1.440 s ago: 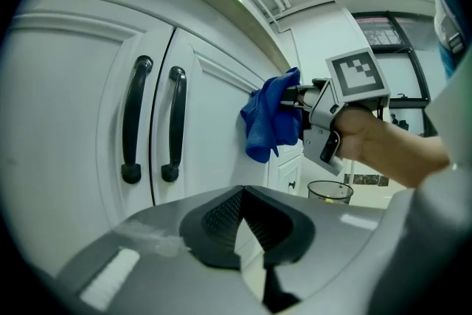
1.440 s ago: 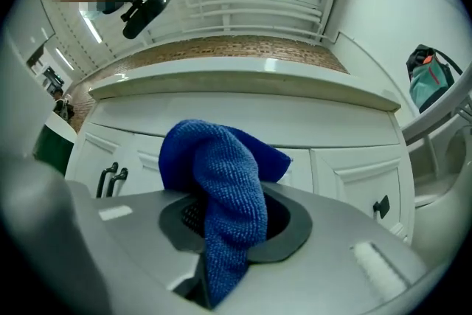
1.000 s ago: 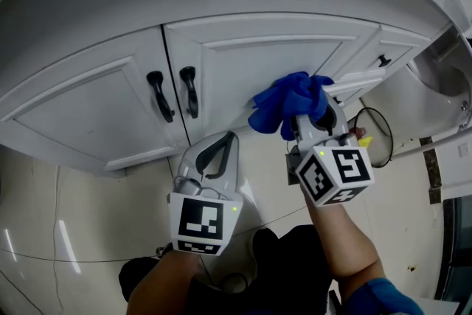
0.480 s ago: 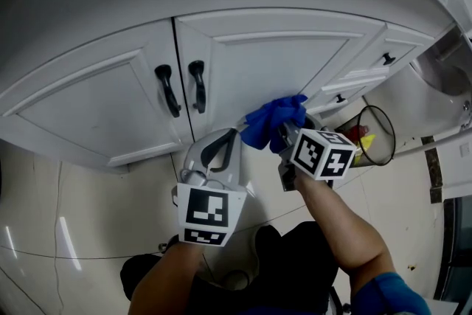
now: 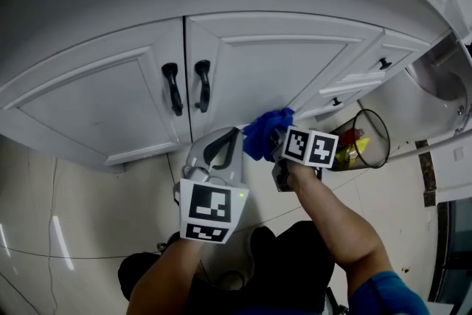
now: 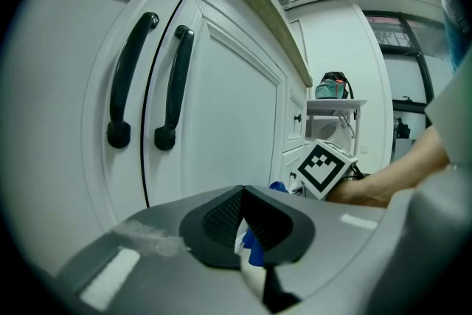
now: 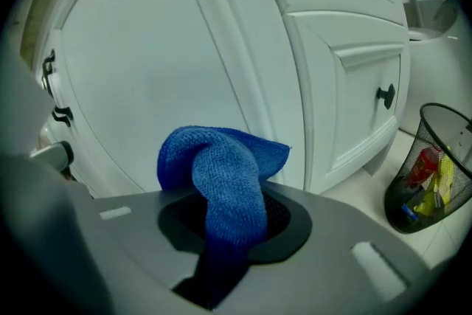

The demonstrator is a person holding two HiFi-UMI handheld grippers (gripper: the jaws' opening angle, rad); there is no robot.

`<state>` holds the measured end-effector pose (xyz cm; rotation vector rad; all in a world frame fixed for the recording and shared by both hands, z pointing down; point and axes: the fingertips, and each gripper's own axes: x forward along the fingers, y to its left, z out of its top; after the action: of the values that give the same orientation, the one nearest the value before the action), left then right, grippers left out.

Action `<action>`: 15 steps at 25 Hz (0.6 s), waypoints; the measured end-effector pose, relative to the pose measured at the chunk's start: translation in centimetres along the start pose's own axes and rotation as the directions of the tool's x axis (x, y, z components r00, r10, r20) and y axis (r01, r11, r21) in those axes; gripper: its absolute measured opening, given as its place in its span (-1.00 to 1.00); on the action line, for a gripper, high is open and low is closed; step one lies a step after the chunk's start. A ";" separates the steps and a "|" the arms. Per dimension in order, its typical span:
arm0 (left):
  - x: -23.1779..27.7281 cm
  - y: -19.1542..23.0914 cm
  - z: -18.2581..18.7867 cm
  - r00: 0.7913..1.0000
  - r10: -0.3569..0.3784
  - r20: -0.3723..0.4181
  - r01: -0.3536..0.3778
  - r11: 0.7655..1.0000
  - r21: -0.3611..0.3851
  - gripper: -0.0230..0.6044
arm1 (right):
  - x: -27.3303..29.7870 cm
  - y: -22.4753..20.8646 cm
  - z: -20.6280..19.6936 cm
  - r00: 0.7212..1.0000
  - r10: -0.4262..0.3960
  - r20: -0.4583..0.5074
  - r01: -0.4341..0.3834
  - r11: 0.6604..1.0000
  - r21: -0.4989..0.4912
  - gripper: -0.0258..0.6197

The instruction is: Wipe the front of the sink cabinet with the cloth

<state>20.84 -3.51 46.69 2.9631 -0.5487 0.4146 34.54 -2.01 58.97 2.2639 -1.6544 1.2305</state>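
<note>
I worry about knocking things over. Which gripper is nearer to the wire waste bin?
Right. The right gripper, shut on the blue cloth, is beside the wire bin, on its left in the head view; the left gripper is farther left.

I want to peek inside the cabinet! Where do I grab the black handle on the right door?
Probably grip the handle around its middle, coming straight from the front: it is an upright bar standing off the door, leaving room behind.

Cloth (image 5: pixel 264 130) at cabinet door (image 5: pixel 280 74) foot, perhaps touching; wastebasket (image 5: pixel 366 135) further right
</note>
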 end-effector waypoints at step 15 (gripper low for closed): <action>0.7 -0.5 0.1 1.000 0.003 0.019 -0.003 1.000 0.014 -0.91 | -19.8 6.8 15.4 0.711 0.075 0.699 0.209 0.926 -0.313 -0.65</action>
<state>21.71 -3.26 46.75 2.9829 -0.5549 0.3926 35.50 2.75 33.41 2.6418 -1.7508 -0.0594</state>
